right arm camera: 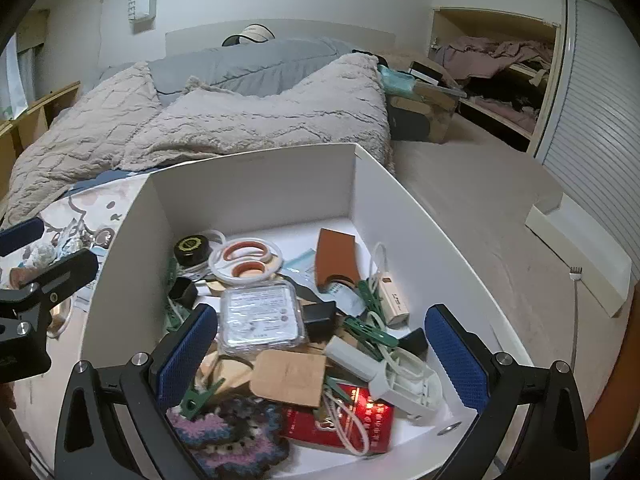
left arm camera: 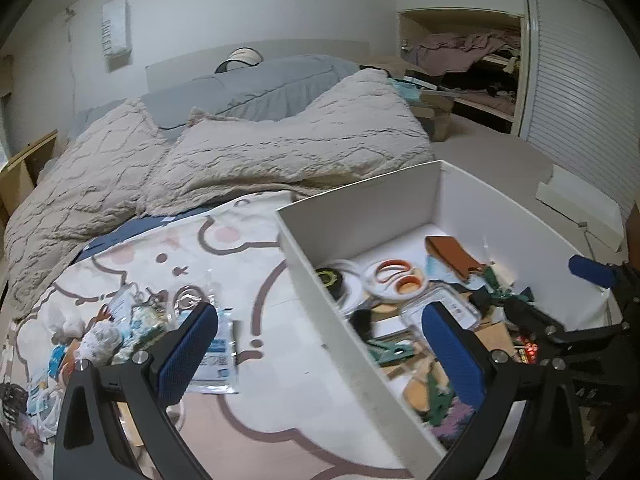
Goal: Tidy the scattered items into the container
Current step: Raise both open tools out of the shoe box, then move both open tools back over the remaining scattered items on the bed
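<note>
Left tongs (left arm camera: 320,356): you held them spread wide and empty, straddling the near-left wall of the white container (left arm camera: 320,280).
Right tongs (right arm camera: 320,356): also spread wide with nothing between the pads, hanging over the container's filled interior.
Remaining items: the scattered pile (left arm camera: 120,320) lay on the cartoon-print sheet (left arm camera: 280,360) on the bed, outside the container.
Direction: the pile sat to the left of your left tongs, just beyond the left pad (left arm camera: 188,356); the container lay to the right.
Nearest piece: a flat plastic packet (left arm camera: 216,360), long axis running roughly away from you.
Nearer hand: your left, by my judgement; the right was well apart, across the container wall.
</note>
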A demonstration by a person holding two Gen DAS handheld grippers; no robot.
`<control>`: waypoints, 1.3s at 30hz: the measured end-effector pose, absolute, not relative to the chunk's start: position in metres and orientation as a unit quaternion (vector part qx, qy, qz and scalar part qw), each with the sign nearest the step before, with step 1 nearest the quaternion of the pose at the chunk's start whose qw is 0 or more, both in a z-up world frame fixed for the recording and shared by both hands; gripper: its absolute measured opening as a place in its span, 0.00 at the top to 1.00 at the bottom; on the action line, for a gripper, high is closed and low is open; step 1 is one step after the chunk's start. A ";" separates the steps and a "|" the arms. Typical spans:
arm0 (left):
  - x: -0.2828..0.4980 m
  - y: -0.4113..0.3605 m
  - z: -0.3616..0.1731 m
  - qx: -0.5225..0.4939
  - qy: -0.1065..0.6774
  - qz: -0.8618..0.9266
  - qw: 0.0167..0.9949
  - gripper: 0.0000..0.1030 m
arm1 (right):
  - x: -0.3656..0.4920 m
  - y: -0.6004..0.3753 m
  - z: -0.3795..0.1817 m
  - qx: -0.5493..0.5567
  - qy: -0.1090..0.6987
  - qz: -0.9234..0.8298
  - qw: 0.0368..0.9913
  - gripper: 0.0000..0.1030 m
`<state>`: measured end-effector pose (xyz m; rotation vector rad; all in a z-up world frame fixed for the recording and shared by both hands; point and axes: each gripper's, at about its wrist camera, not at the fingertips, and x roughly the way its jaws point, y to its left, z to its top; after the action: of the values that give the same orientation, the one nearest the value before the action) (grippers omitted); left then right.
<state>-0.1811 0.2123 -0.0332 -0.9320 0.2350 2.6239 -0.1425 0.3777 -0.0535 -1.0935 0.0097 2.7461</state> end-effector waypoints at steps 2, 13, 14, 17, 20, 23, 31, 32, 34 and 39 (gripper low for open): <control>-0.182 0.203 -0.035 -0.331 0.080 0.925 0.167 0.00 | -0.143 0.373 -0.053 -0.367 -0.001 0.926 0.087 0.00; -0.177 0.143 -0.031 -0.313 0.085 0.938 0.118 0.00 | -0.141 0.354 -0.044 -0.351 -0.007 0.933 0.074 0.00; -0.176 0.136 -0.030 -0.312 0.085 0.939 0.114 0.00 | -0.140 0.352 -0.042 -0.345 -0.004 0.936 0.070 0.00; -0.172 0.119 -0.031 -0.310 0.082 0.942 0.102 0.00 | -0.137 0.344 -0.034 -0.329 0.005 0.943 0.055 0.00; -0.169 0.100 -0.029 -0.308 0.074 0.944 0.091 0.00 | -0.135 0.334 -0.029 -0.314 0.008 0.948 0.039 0.00; -0.164 0.083 -0.029 -0.306 0.072 0.946 0.081 0.00 | -0.134 0.322 -0.025 -0.298 0.009 0.954 0.019 0.00; -0.142 0.038 -0.022 -0.288 0.067 0.954 0.050 0.00 | -0.131 0.288 -0.021 -0.275 0.004 0.961 -0.027 0.00; -0.140 0.033 -0.021 -0.285 0.066 0.955 0.046 0.00 | -0.130 0.284 -0.021 -0.273 0.003 0.961 -0.034 0.00; -0.134 0.021 -0.019 -0.281 0.063 0.957 0.039 0.00 | -0.129 0.275 -0.020 -0.269 0.003 0.962 -0.047 0.00; -0.120 -0.006 -0.016 -0.264 0.065 0.962 0.011 0.00 | -0.122 0.254 -0.018 -0.254 -0.004 0.964 -0.077 0.00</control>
<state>-0.1203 -0.0057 -0.0162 -0.8235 0.2041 3.0030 -0.1221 0.2539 -0.0179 -0.8383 -0.0130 3.1879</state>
